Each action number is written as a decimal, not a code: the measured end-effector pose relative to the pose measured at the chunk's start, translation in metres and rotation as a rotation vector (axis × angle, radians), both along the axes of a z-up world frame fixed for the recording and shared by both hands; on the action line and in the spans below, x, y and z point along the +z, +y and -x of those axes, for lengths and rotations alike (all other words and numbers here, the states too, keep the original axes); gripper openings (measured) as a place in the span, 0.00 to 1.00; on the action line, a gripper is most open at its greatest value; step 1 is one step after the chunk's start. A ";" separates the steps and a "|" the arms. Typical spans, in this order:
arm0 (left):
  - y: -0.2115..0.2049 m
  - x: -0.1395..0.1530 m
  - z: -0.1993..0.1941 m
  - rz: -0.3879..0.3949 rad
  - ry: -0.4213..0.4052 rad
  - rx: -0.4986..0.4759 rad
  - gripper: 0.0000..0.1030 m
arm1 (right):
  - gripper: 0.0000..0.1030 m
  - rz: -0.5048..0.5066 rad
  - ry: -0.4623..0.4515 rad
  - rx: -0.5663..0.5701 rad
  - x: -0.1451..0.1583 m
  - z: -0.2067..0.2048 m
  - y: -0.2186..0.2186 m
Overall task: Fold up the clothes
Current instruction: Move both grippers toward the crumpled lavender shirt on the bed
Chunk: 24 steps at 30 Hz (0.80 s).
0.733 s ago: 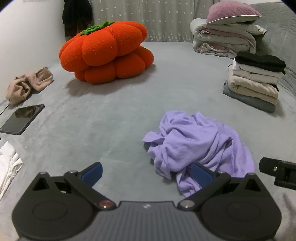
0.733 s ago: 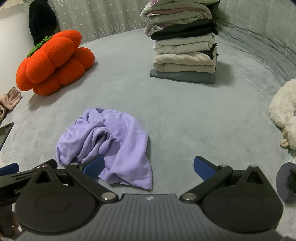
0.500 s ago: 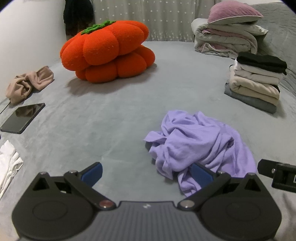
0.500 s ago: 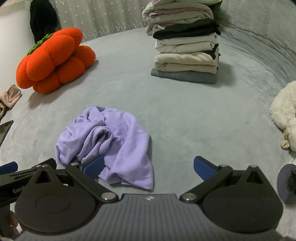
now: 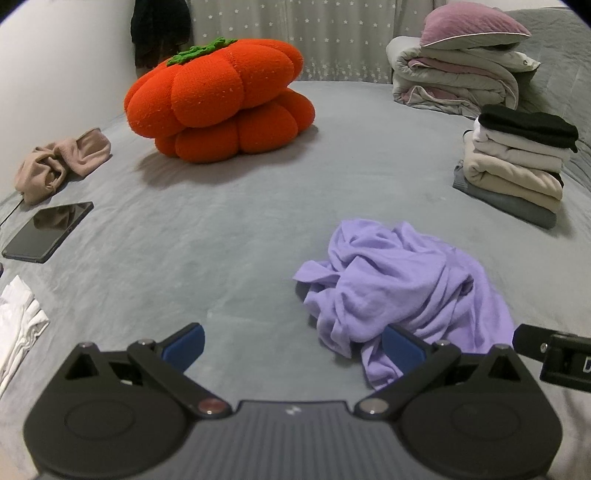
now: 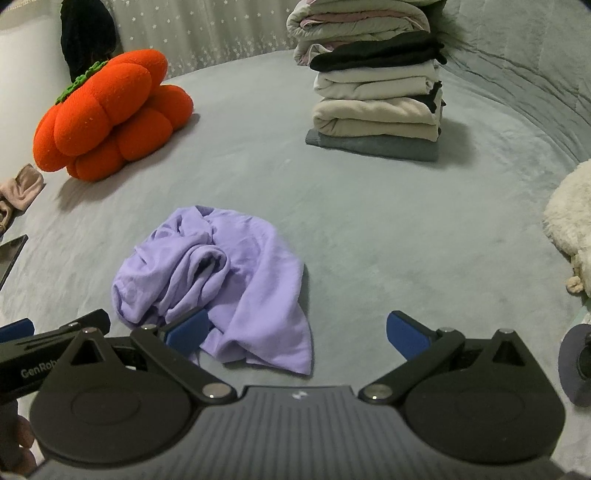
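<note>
Grey bedding (image 5: 258, 221) covers the bed that carries every item. A crumpled lilac garment (image 5: 406, 284) lies near the front edge, unfolded, well apart from the stack of folded clothes (image 5: 517, 173) behind it to the right. An orange pumpkin cushion (image 5: 218, 103) sits at the far left, with a beige cloth (image 5: 62, 162) and a dark tablet (image 5: 48, 232) nearer the left edge. Folded quilts with a mauve pillow (image 5: 472, 29) on top stand at the back.

The left gripper (image 5: 293, 345) hovers over bare bedding with its jaws spread wide; its right blue pad overlaps the garment's near edge in view, and contact cannot be confirmed. The right gripper (image 6: 295, 330) is likewise fully spread and holds nothing; the lilac garment (image 6: 229, 280) lies ahead of its left finger. A white fluffy item (image 6: 570, 225) lies at the right.
</note>
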<state>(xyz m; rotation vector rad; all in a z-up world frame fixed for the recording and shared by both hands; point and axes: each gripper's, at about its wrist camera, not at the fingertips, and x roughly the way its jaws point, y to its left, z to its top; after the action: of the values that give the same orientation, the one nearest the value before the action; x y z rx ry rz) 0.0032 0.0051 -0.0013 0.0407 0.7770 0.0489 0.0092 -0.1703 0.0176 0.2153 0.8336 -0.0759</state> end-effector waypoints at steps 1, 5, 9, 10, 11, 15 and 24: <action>0.000 0.000 0.000 -0.001 0.001 0.000 1.00 | 1.00 0.001 0.001 0.000 0.000 0.000 0.001; 0.001 0.000 -0.002 -0.002 0.010 -0.001 1.00 | 1.00 0.002 0.005 0.000 -0.001 -0.001 0.001; 0.011 -0.002 -0.013 0.039 0.034 -0.007 1.00 | 1.00 0.001 0.012 -0.007 -0.004 -0.005 -0.001; 0.015 -0.003 -0.017 0.054 0.042 -0.010 1.00 | 1.00 -0.002 0.013 -0.011 -0.005 -0.006 -0.003; 0.018 -0.005 -0.020 0.070 0.050 -0.013 1.00 | 1.00 0.000 0.013 -0.014 -0.006 -0.008 -0.004; 0.027 -0.014 -0.029 0.127 0.047 -0.032 1.00 | 1.00 0.026 0.024 -0.014 -0.010 -0.016 -0.002; 0.029 -0.036 -0.044 0.178 0.029 -0.092 1.00 | 1.00 -0.008 0.065 0.008 -0.030 -0.033 -0.003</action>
<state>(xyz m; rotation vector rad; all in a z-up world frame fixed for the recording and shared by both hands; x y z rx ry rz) 0.0468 0.0340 -0.0373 -0.0915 0.8054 -0.1085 0.0419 -0.1728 -0.0128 0.2181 0.8996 -0.0728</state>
